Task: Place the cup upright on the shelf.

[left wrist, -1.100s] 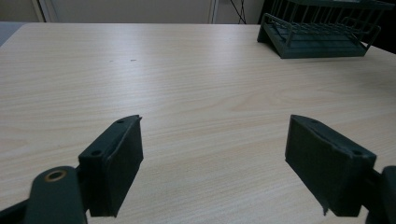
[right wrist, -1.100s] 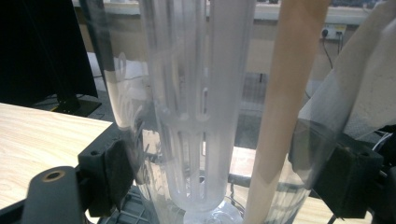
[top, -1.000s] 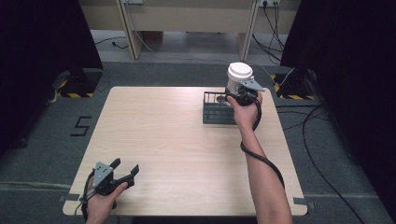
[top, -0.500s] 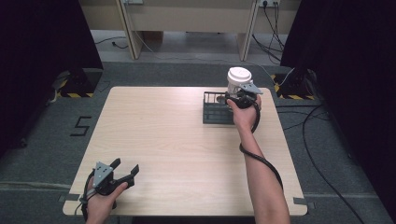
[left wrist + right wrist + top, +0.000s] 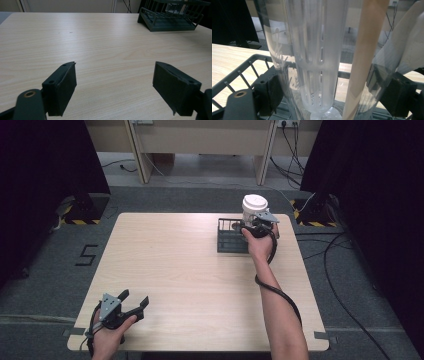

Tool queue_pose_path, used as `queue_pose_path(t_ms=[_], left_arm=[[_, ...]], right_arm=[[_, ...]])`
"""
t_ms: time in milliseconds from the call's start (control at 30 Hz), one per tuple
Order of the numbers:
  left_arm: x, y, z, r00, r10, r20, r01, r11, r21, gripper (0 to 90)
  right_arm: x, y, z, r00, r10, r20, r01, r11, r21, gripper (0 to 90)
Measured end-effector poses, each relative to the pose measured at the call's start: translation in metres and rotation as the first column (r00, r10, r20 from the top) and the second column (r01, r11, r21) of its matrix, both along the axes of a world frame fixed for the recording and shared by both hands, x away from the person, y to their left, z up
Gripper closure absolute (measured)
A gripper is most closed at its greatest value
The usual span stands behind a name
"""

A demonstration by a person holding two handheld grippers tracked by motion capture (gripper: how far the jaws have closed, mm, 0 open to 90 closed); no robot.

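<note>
A clear plastic cup (image 5: 254, 206) with a white lid hangs upright over a dark wire rack (image 5: 227, 242) at the table's far right. My right gripper (image 5: 252, 224) is shut on its lower body. In the right gripper view the cup (image 5: 319, 50) sits between my black jaws (image 5: 332, 96), its base low inside the rack (image 5: 244, 67). It has a slotted inner tube, and a pale wooden stick (image 5: 367, 50) and white paper (image 5: 407, 50) show by it. My left gripper (image 5: 134, 301) rests open near the front left corner, its jaws (image 5: 115, 87) wide apart over bare wood.
The light wooden table (image 5: 190, 270) stretches between the two hands. From the left gripper view the rack (image 5: 170, 22) stands far off at the upper right. Cables and black-yellow floor markers (image 5: 310, 217) lie beyond the table's far right edge.
The right gripper has lowered the cup slightly toward the rack. The left gripper has not moved.
</note>
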State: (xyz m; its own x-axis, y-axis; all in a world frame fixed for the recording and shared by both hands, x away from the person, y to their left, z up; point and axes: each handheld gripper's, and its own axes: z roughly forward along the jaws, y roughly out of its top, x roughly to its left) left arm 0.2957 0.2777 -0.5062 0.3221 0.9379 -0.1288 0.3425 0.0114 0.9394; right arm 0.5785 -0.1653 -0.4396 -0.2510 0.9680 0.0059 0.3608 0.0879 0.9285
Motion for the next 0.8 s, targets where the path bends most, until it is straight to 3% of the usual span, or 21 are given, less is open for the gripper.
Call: queue_pose_path(t_ms=[600,800], left_arm=[[0.0002,0.0003,0.0000,1.0000,0.001,0.001,-0.001,1.0000,-0.001,18.5],[0.0001,0.0004,0.0001,1.0000,0.002,0.001,-0.002,1.0000,0.002,18.5]], right_arm=[[0.0001,-0.0020,-0.0077,0.9999,0.003,-0.014,-0.003,0.9998,-0.018,17.1],[-0.0036,-0.0034,-0.0075,0.9999,0.009,-0.013,-0.009,0.9999,0.005,15.8]])
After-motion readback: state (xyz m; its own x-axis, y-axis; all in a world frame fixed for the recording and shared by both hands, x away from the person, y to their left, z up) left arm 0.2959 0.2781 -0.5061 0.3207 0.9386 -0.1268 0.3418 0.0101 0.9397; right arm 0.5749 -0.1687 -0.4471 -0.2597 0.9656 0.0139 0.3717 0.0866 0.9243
